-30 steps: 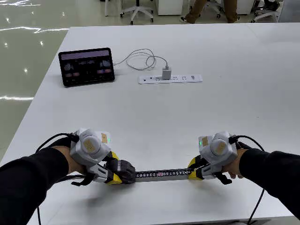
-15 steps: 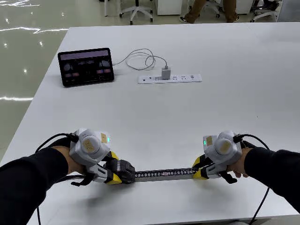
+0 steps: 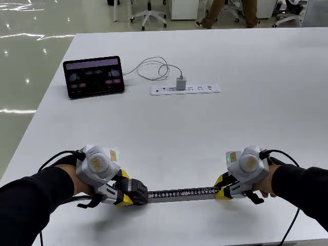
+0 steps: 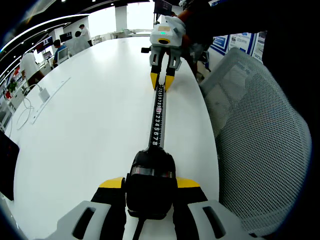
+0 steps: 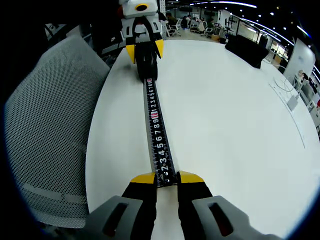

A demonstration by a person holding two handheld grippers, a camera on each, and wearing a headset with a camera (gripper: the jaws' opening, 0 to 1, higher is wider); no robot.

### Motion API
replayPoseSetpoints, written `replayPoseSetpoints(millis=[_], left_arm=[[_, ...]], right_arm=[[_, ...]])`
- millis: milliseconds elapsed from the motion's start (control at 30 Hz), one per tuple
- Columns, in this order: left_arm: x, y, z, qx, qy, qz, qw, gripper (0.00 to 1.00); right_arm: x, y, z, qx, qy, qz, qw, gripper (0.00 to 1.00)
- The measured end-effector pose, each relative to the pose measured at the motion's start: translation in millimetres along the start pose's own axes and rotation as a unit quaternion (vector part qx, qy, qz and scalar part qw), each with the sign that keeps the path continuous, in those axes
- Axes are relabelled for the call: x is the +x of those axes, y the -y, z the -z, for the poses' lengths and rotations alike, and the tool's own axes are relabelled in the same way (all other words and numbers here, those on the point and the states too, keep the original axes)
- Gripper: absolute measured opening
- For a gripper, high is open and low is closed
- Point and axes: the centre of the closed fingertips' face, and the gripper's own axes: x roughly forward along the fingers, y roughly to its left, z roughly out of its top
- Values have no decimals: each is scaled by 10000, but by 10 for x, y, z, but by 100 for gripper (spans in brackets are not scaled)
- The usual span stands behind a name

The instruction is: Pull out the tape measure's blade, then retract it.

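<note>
head view: left gripper point(image 3: 124, 190) clamps tape measure point(image 3: 136, 190) near table point(image 3: 205, 133) front edge, right gripper point(image 3: 221, 187) pinches blade point(image 3: 182, 193) end | left gripper view: jaws closed round it | right gripper view: thin tip pinch; a slip likely whips blade back

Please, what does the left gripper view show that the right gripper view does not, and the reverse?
Left gripper view: the left gripper from behind, its jaws closed on the black tape measure case, with the right gripper facing the camera at the far end. Right gripper view: the right gripper from behind, pinching the end of the blade beside the lowest numerals, with the left gripper facing the camera. Both: the blade stretched straight over the white table, beside a mesh chair back.
</note>
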Motion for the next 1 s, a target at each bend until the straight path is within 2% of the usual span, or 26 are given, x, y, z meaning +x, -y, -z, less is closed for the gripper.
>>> replayPoseSetpoints(millis=[1000], left_arm=[[4,-4,5,-4,-2,-5,10000,32]], right_arm=[[-161,42,258,175,-60,104,9998,10]])
